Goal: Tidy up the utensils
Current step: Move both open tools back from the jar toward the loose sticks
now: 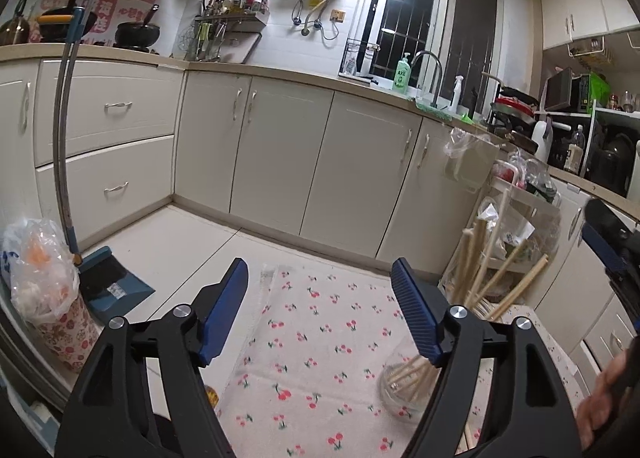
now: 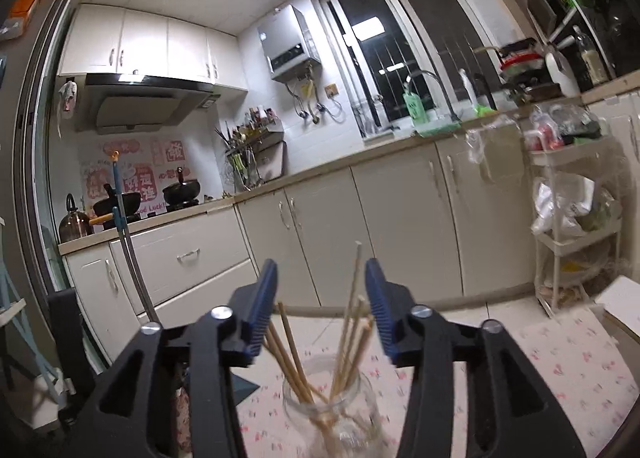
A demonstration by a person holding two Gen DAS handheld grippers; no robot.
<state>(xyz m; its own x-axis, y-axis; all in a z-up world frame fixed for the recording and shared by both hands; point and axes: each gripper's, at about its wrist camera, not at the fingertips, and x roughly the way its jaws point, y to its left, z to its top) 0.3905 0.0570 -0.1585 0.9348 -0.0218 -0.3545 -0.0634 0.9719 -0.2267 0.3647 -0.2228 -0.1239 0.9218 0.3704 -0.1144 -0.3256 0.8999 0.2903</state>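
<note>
A clear glass jar [image 2: 332,410] stands on a cherry-patterned cloth [image 2: 560,370] and holds several wooden chopsticks [image 2: 352,322] that fan upward. My right gripper [image 2: 321,270] hovers just above and behind the jar, open; the stick tips rise into the gap between its blue pads without either pad pressing on them. In the left wrist view the same jar [image 1: 402,386] sits at the lower right, partly hidden by my right finger, its chopsticks [image 1: 486,270] leaning right. My left gripper [image 1: 320,270] is open over the cloth [image 1: 320,338] with nothing between its fingers. The right gripper [image 1: 608,242] shows at the right edge.
A blue dustpan [image 1: 112,286] and broom handle [image 1: 64,129] lean on the cream cabinets [image 1: 280,153] at left, beside a bin with plastic bags [image 1: 44,290]. A white trolley rack [image 2: 576,225] stands at right. A hand [image 1: 604,386] is at the lower right.
</note>
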